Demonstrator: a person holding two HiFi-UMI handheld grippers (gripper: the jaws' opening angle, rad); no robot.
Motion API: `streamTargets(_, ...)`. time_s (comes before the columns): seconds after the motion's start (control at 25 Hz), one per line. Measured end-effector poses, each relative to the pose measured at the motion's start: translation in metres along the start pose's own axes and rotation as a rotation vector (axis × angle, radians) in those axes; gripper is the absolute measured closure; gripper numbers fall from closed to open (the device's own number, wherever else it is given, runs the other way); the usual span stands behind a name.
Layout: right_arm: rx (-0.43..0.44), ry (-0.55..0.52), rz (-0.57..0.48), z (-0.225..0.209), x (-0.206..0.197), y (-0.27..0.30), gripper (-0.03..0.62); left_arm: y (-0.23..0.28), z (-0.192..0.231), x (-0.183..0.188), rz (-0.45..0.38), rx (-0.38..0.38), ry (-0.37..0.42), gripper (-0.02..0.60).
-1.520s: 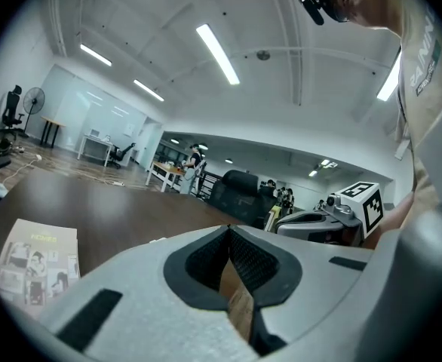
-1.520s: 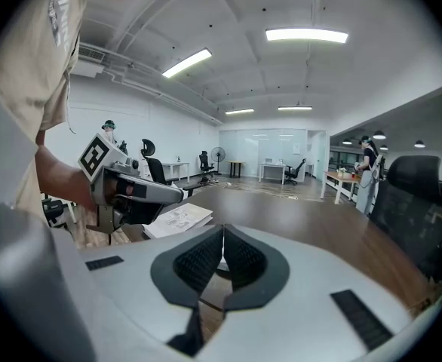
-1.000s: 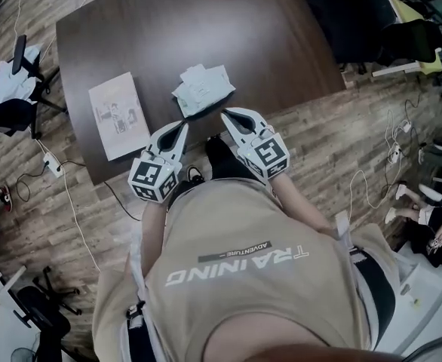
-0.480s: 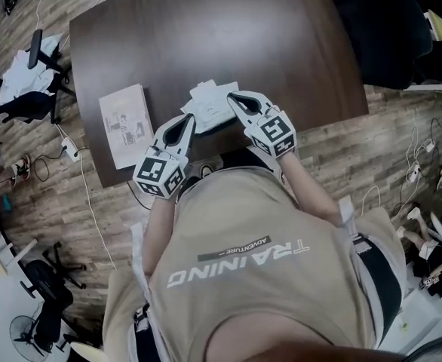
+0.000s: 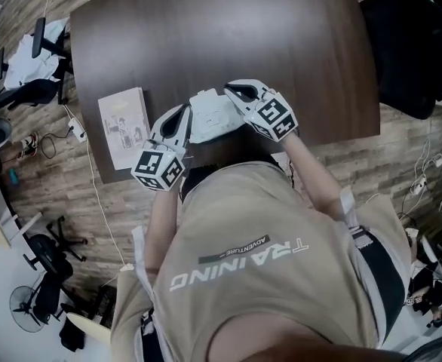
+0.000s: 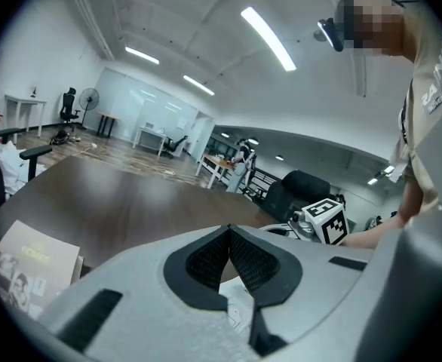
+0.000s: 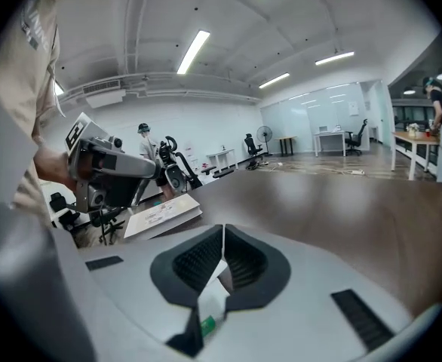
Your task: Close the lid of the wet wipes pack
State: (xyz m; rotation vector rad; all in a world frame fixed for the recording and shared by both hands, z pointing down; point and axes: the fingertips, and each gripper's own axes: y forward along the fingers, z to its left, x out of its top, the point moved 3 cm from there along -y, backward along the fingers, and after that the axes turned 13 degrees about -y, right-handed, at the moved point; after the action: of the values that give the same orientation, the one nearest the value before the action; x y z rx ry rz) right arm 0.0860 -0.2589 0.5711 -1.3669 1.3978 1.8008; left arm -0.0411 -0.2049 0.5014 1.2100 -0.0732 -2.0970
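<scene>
Hovering over the near edge of a dark table (image 5: 206,29), the left tool (image 5: 185,113) and the right tool (image 5: 230,90) flank a white wet wipes pack (image 5: 212,119) in the head view, the left tip at the pack's near-left side and the right tip at its far-right corner; a booklet (image 5: 123,127) lies well to the left. Whether the lid stands open is too small to tell from here. In the left gripper view, the left tool (image 6: 228,231) has its jaws together, tips meeting and nothing between them, with a strip of the pack (image 6: 233,299) showing just below. In the right gripper view, the right tool (image 7: 222,231) is likewise closed and empty, with a white corner of the pack and a green mark (image 7: 208,306) showing beneath the pads. The step in hand looks like the approach, with both tools set on either side of the pack. The next move probably calls for one closed tip to steady the pack while the other presses the lid flat until it catches.
</scene>
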Motion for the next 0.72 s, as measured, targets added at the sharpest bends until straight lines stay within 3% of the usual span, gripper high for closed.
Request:
streamTargets(0.28, 0.167, -0.010, 0.046, 0.001, -0.020, 0.038, 0.577, 0.015, 0.021, -0.018, 0.060, 0.082, -0.010, 0.577)
streamTargets(0.72, 0.269, 0.144, 0.111, -0.001, -0.043, 0.063, 0.576, 0.018, 0.039, -0.049, 0.130, 0.133, -0.066, 0.577)
